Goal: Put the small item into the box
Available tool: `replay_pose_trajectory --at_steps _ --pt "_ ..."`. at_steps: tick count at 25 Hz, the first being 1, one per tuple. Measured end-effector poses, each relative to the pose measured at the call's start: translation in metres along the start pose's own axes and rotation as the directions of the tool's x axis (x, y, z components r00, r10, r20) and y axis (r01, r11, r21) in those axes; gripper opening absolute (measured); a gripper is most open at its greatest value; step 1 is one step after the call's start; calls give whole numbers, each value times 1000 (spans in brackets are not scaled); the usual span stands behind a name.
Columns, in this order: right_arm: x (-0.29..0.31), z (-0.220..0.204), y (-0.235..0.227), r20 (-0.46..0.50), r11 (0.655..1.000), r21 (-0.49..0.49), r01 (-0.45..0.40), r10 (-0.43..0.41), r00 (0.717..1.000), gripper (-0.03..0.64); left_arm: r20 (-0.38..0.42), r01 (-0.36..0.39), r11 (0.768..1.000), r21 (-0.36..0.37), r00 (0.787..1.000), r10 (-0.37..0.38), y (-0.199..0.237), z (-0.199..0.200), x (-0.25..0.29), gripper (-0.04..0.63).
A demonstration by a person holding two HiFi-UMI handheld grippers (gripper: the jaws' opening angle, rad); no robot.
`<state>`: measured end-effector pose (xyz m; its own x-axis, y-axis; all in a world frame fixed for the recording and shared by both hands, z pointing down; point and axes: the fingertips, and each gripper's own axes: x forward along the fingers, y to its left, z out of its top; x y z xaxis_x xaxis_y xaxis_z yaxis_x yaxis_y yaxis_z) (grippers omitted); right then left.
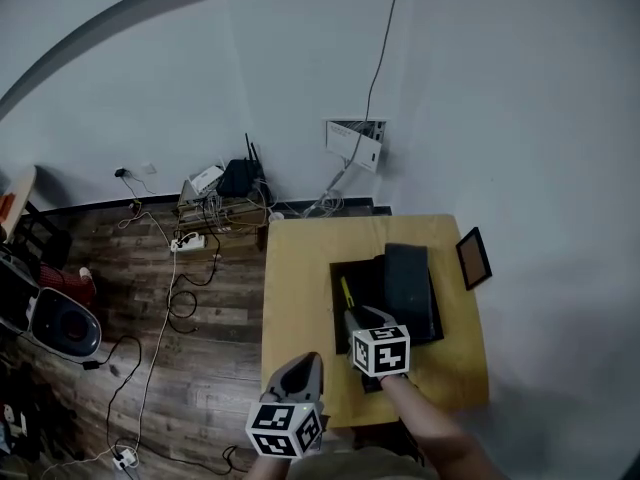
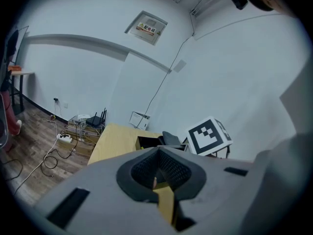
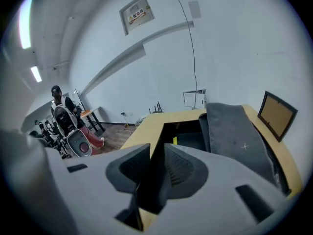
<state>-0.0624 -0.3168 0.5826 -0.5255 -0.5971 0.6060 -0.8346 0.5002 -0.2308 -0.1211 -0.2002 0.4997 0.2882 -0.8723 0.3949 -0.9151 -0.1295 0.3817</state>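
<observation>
Black box (image 1: 362, 276) x1, yellow item (image 1: 346, 293) x1 inside, L claw (image 1: 304, 362), R claw (image 1: 353, 317)

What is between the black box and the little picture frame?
Nothing, only bare wooden table. The head view shows a plain strip of it between the black box and the picture frame.

left tool (image 1: 303, 362) grey | right tool (image 1: 356, 317) grey | black-white marker cubes (image 1: 380, 351)
</observation>
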Motion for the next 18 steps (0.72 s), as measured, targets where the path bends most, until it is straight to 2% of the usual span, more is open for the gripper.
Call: replay_pose_trajectory --at_steps 10,18 --pt "-107 -12 23 144 996 -58 -63 71 987 54 55 -38 999 0 998 38 -45 -28 -49 3" --pt "-191 -36 28 234 994 -75 -79 94 968 23 90 -60 998 11 994 59 -81 -50 -89 3"
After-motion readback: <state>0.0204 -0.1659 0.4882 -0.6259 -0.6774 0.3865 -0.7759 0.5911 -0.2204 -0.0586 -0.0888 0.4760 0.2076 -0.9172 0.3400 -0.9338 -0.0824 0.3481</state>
